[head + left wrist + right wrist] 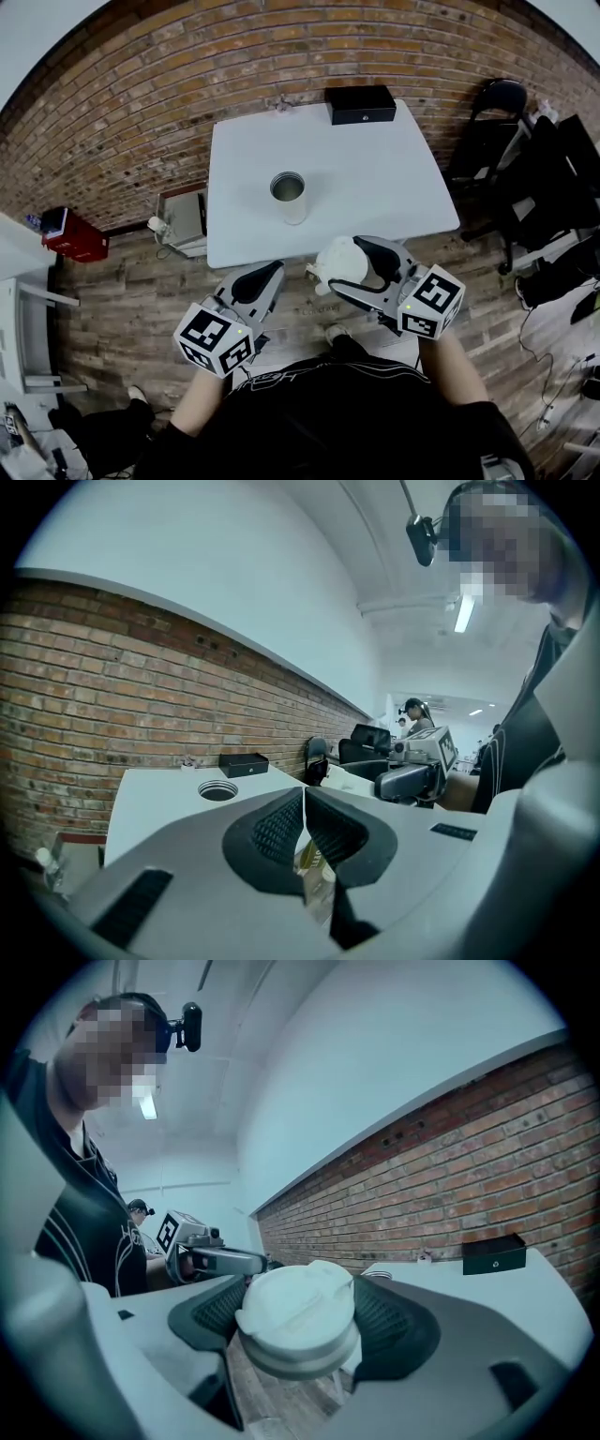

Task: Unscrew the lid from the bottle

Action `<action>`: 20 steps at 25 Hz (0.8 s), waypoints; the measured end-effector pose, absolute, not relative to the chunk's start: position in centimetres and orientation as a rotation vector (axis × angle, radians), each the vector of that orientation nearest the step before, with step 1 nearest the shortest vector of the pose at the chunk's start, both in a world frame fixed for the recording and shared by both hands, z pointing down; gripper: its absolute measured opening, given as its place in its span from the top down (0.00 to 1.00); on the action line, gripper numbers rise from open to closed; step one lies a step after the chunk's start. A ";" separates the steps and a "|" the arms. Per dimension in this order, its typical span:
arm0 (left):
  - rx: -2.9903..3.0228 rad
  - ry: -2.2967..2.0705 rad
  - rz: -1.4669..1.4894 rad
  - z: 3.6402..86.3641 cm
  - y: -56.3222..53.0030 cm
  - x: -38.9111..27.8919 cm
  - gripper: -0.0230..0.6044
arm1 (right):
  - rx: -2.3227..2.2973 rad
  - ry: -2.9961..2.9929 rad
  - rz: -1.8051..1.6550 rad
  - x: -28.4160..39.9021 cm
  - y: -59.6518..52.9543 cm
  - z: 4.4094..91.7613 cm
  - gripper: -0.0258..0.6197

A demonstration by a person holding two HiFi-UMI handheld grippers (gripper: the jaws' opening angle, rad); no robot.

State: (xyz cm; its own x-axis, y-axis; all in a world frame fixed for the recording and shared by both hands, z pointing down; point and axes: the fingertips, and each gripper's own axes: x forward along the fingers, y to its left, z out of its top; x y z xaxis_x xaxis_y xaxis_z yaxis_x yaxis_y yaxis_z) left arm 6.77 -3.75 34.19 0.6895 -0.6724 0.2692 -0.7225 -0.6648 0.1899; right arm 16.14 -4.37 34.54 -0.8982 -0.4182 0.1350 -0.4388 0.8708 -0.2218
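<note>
Left tongs (pixel 270 274) pressed together, right tongs (pixel 344 264) on a white lid (pixel 298 1316); white table (pixel 375 178), brick wall (pixel 187 56), seemingly wooden floor (pixel 122 291).

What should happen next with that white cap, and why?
Probably carry the lid forward and set it on the table: the right gripper clamps it short of the table's edge, and the bottle already stands open.

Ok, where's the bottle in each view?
Head view: bottle upright and open, mid-table.
Left gripper view: only its open mouth, lower left of centre, above the jaws.
Right gripper view: a sliver of rim just right of the lid.
Shared landmark: the black box at the table's far edge.
</note>
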 end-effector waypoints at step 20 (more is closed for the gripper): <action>2.598 -1.089 0.233 34.1 -2.4 7.4 0.91 | 0.728 -2.924 0.312 16.9 -4.4 33.6 0.40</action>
